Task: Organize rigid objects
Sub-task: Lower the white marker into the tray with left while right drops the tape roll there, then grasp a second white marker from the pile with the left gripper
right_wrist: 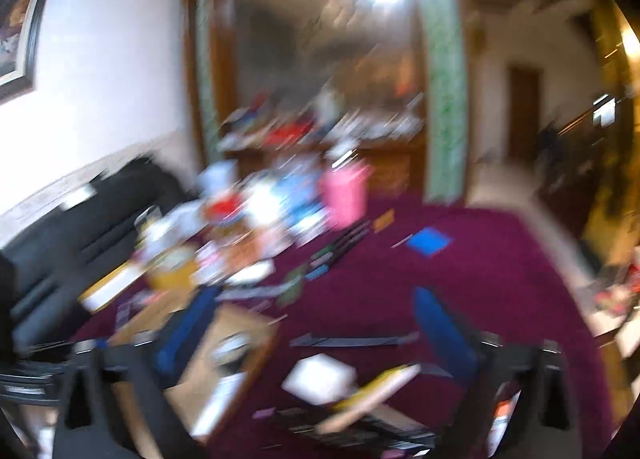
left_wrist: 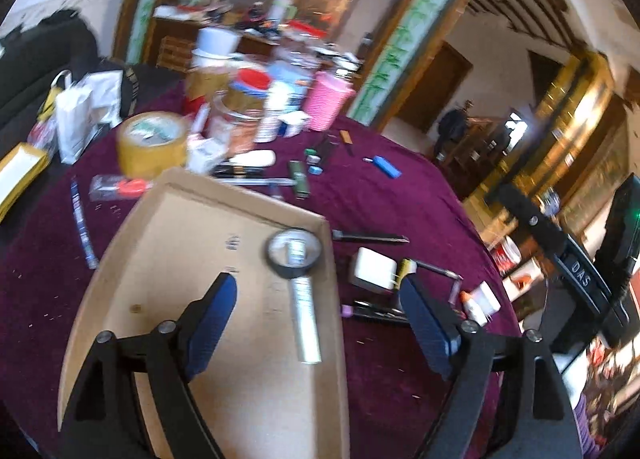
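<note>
My left jaws (left_wrist: pixel 320 323) stand wide and empty over the cardboard box (left_wrist: pixel 168 259), where a black tape roll (left_wrist: pixel 295 253) and a silver tube (left_wrist: pixel 306 319) already lie. My right jaws (right_wrist: pixel 316 339) also gape empty, though that view is blurred. I judge I am between picks; next, the white block (left_wrist: pixel 374 269) on the worktop (left_wrist: pixel 380 199). No writing on the items is readable.
</note>
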Motion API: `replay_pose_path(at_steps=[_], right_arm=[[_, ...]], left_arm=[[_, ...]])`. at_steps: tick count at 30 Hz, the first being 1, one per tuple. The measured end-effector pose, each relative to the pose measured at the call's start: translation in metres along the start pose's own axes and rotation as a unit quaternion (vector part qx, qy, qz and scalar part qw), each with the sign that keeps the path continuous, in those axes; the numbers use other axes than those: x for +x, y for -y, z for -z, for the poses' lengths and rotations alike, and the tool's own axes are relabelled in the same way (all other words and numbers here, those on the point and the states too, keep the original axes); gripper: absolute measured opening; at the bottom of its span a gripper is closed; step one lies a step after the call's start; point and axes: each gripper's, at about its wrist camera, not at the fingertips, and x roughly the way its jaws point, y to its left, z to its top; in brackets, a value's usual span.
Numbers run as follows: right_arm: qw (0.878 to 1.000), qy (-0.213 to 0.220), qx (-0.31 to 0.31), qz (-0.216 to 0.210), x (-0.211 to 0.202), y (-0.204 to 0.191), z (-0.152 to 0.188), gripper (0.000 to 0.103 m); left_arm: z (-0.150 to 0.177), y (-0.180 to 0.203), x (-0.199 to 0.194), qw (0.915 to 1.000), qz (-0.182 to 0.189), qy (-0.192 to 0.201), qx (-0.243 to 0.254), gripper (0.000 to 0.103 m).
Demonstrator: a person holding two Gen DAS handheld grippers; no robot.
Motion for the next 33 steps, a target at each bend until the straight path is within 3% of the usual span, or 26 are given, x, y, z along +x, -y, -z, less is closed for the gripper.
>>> replay_pose_path(at_steps=[3, 6, 11, 14, 18, 23, 24, 25, 26, 27, 30, 33], right_arm=[[0.999, -0.017, 0.023, 0.032, -0.015, 0.05, 0.007, 0.103], [0.994, -0.045, 0.089, 0.049, -0.019, 0.11, 0.023, 0.103], [0.976, -0.059, 0.185, 0.101, -0.013, 0.205, 0.065, 0.103], [0.964, -0.062, 0.238, 0.104, -0.01, 0.242, 0.09, 0.103], [0.953, -0.082, 0.273, 0.099, 0.007, 0.257, 0.109, 0.102], [0.955, -0.079, 0.272, 0.089, 0.012, 0.259, 0.109, 0.102], [0.955, -0.082, 0.273, 0.085, 0.013, 0.258, 0.109, 0.103], [0.955, -0.084, 0.272, 0.084, 0.013, 0.259, 0.11, 0.103], [0.956, -0.084, 0.27, 0.085, 0.012, 0.26, 0.111, 0.103], [0.956, -0.085, 0.269, 0.084, 0.012, 0.26, 0.112, 0.103], [0.955, -0.091, 0.27, 0.078, 0.012, 0.259, 0.114, 0.103], [0.954, -0.099, 0.273, 0.07, 0.015, 0.259, 0.118, 0.103]], left_arm=[[0.008, 0.024, 0.005, 0.9998, 0.01, -0.012, 0.016, 0.084], [0.021, 0.047, 0.018, 0.9987, 0.009, -0.037, 0.034, 0.084], [0.047, 0.083, 0.05, 0.9923, -0.013, -0.09, 0.083, 0.085], [0.058, 0.102, 0.072, 0.9877, -0.024, -0.109, 0.109, 0.085], [0.061, 0.12, 0.107, 0.9816, -0.039, -0.134, 0.131, 0.084], [0.049, 0.137, 0.161, 0.9743, -0.059, -0.147, 0.16, 0.082], [0.047, 0.141, 0.174, 0.9708, -0.069, -0.152, 0.172, 0.07], [0.048, 0.146, 0.188, 0.9655, -0.083, -0.165, 0.184, 0.046], [0.05, 0.151, 0.197, 0.9602, -0.093, -0.176, 0.196, 0.035], [0.053, 0.155, 0.203, 0.9568, -0.098, -0.178, 0.208, 0.015], [0.062, 0.161, 0.202, 0.9525, -0.096, -0.186, 0.221, 0.012], [0.071, 0.162, 0.182, 0.9535, -0.055, -0.205, 0.214, 0.012]])
